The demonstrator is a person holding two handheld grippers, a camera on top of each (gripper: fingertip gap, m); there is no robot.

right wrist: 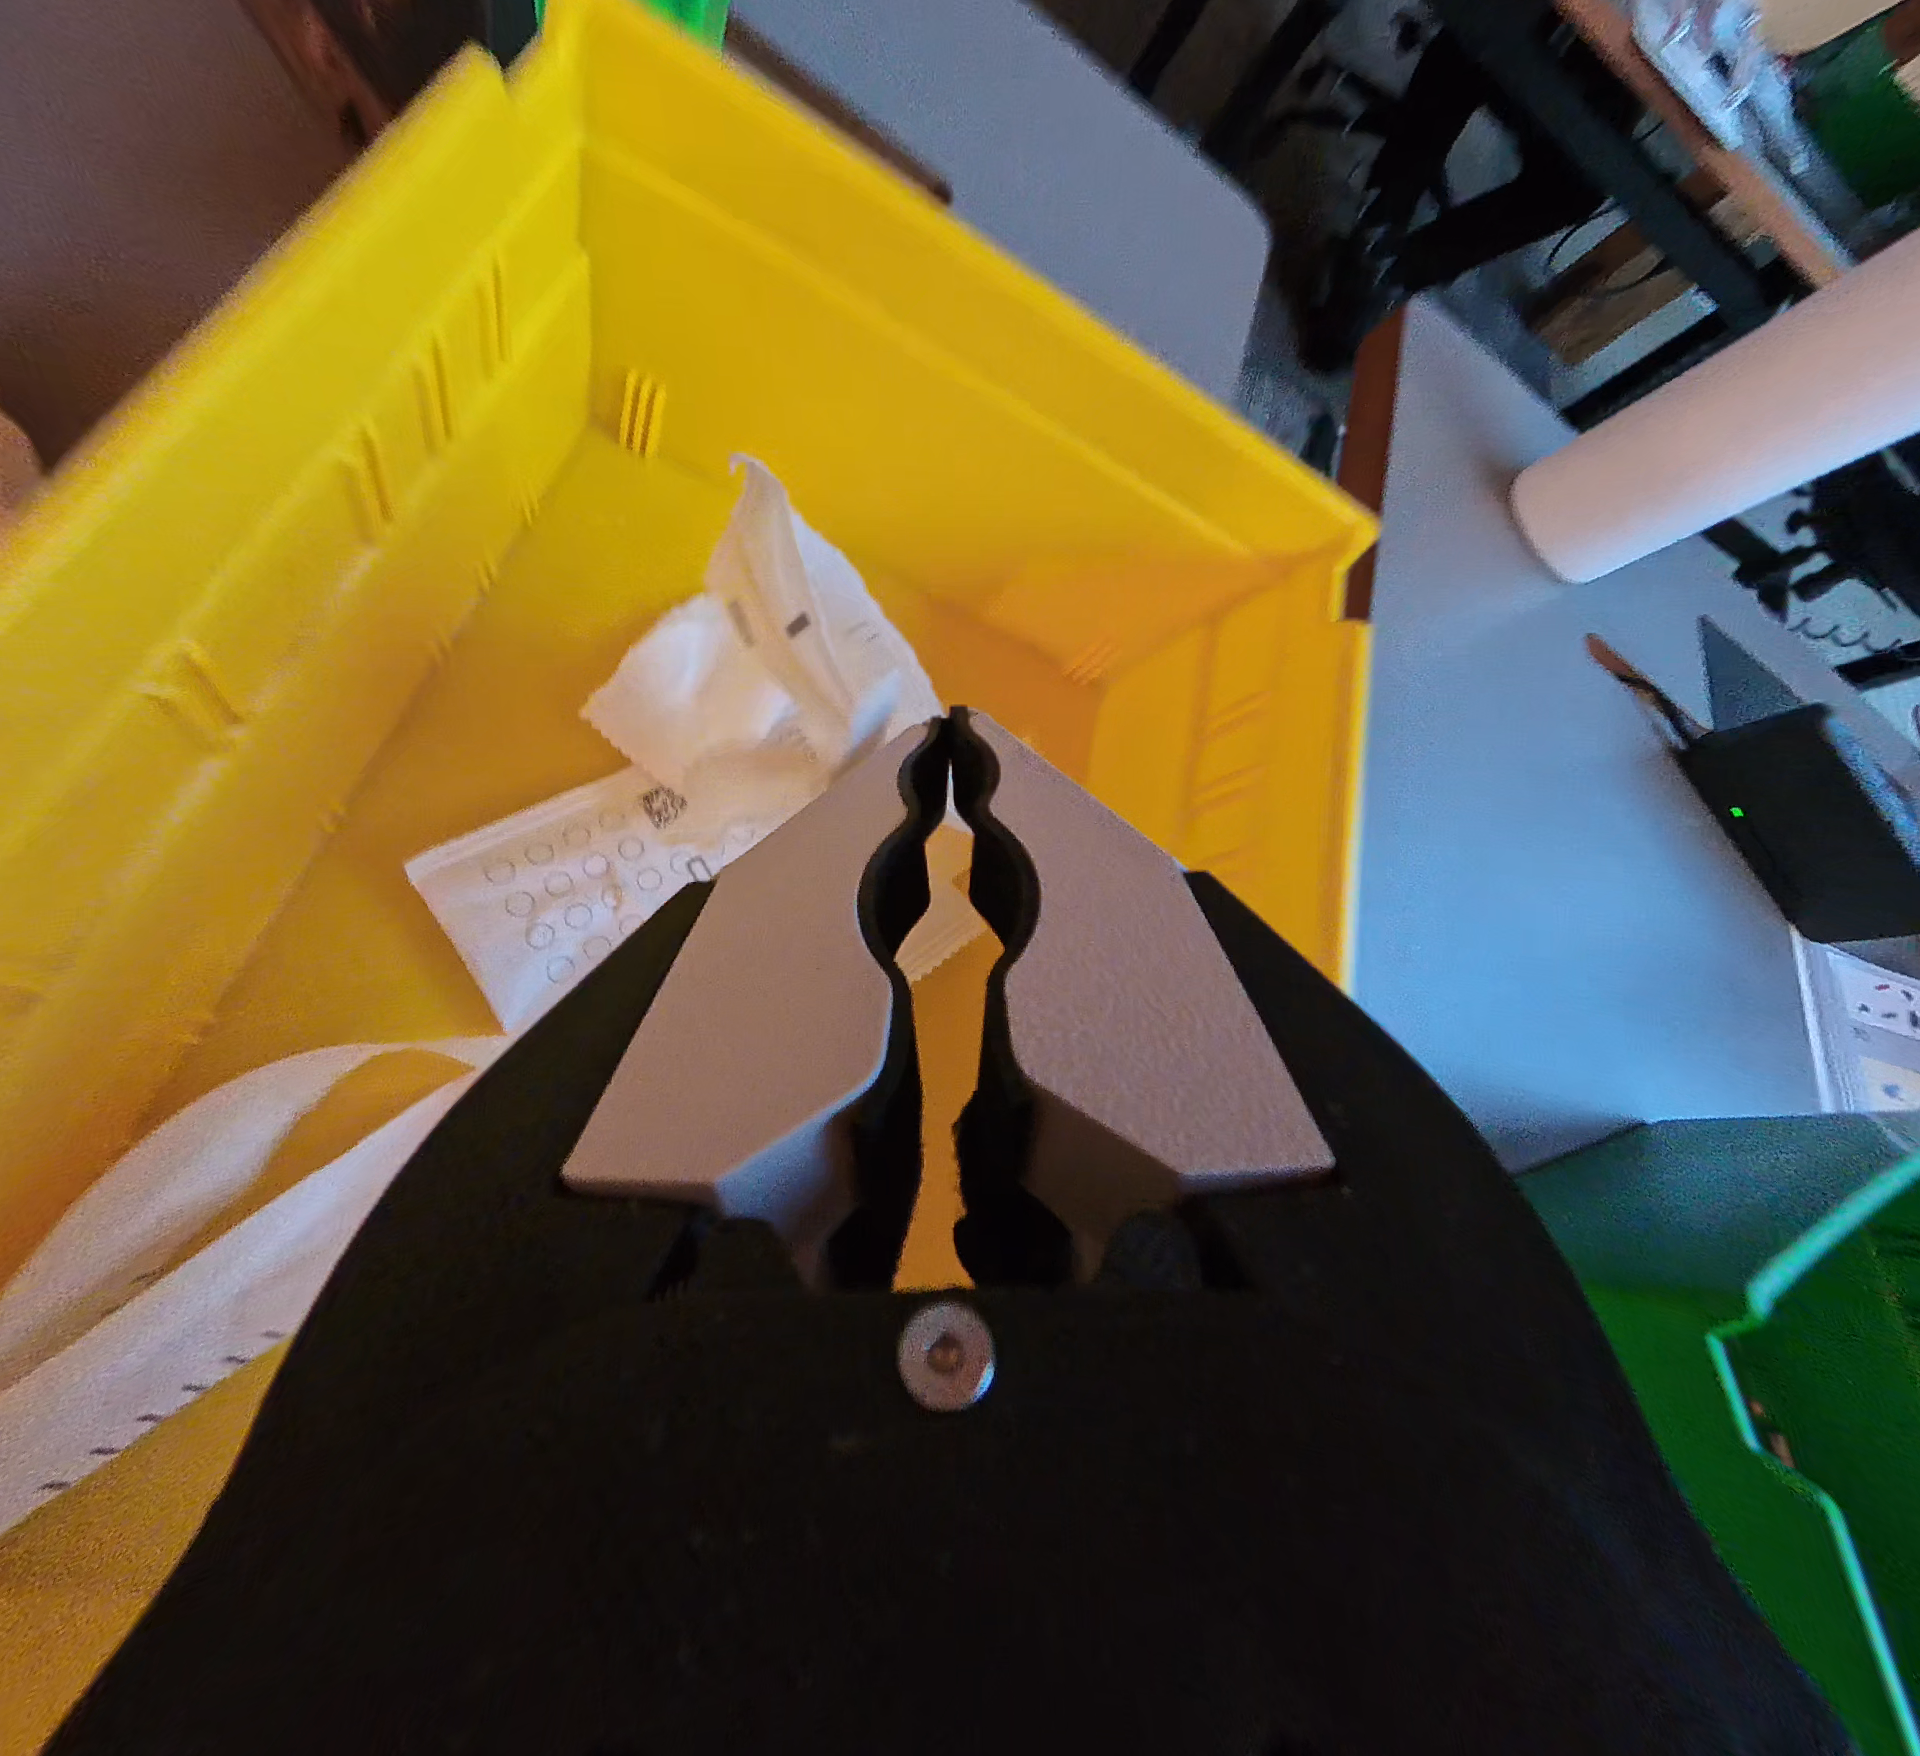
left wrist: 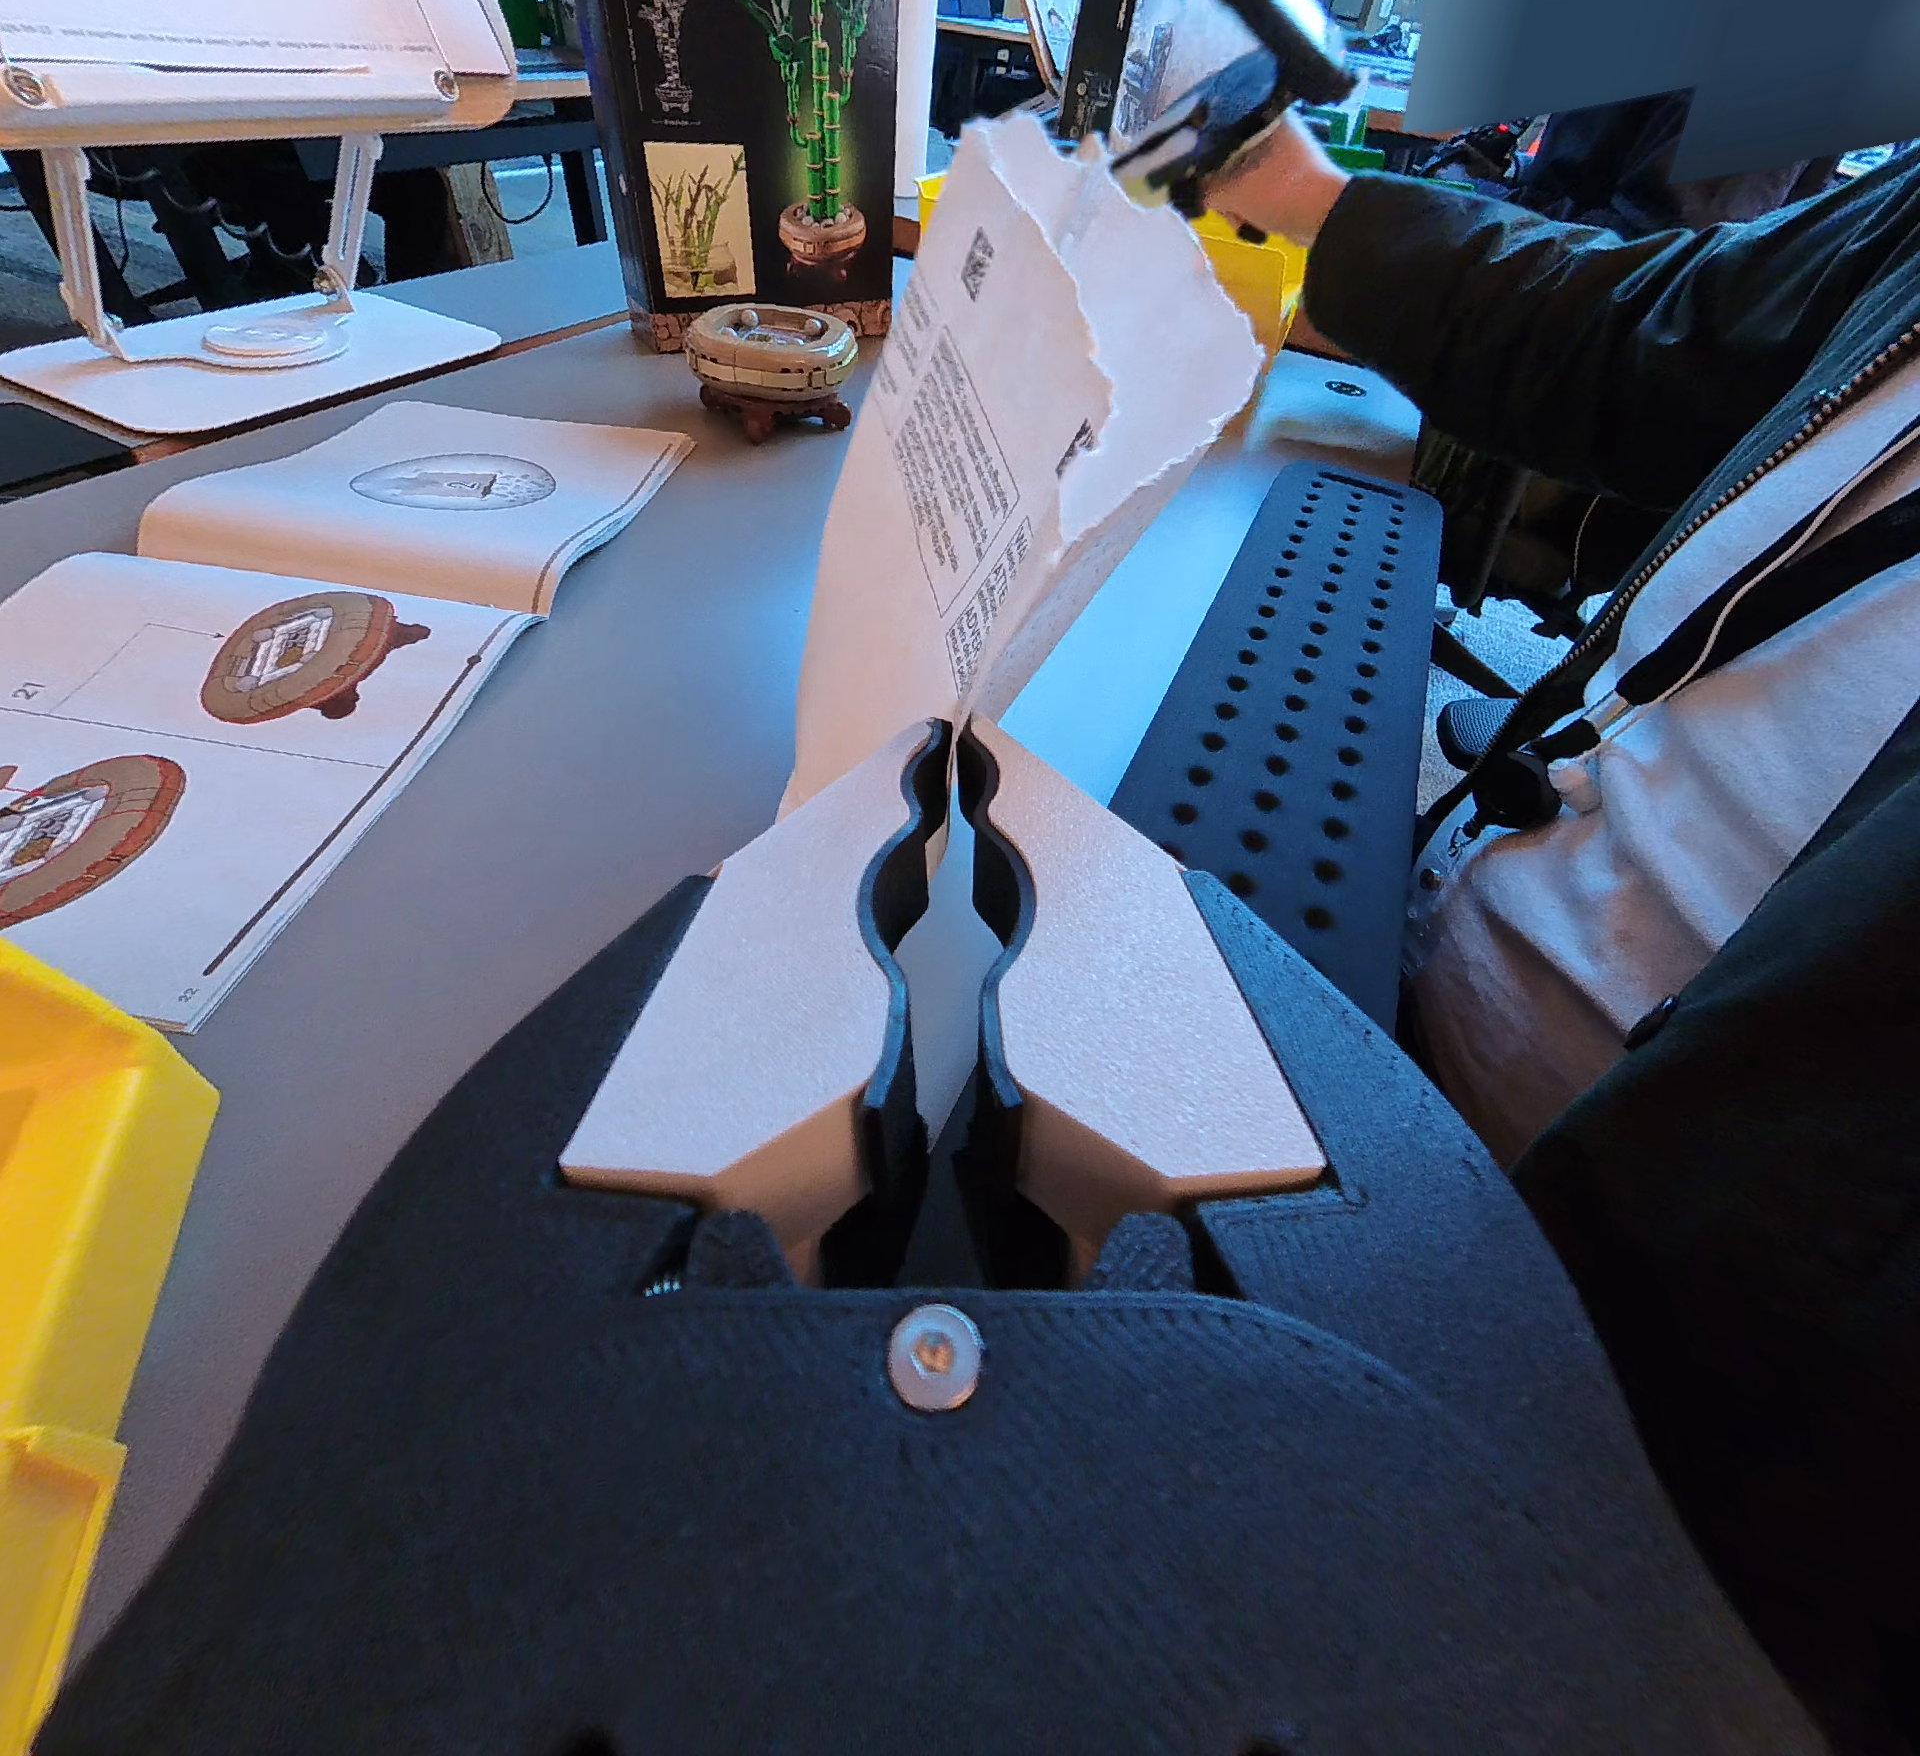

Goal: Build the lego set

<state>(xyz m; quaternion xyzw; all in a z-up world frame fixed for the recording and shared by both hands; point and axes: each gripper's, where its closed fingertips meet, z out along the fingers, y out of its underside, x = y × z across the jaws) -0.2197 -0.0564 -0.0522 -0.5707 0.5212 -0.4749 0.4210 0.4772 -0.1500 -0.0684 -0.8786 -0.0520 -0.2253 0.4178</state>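
1. Between its closed fingertips, the left gripper [left wrist: 954, 732] pinches a torn white paper bag [left wrist: 1023, 418], holding it upright above the grey table [left wrist: 623, 771].
2. Over the yellow bin [right wrist: 831, 335], the right gripper [right wrist: 954, 721] is closed on nothing; crumpled empty bags [right wrist: 727, 698] lie inside.
3. Beyond the open instruction booklet [left wrist: 260, 719], the built pot base [left wrist: 771, 361] stands before the set's box [left wrist: 748, 85].

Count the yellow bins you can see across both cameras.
3, maybe. One at the left wrist view's lower left edge, one behind the torn paper bag, and one under the right gripper, possibly that same bin. Others may be hidden.
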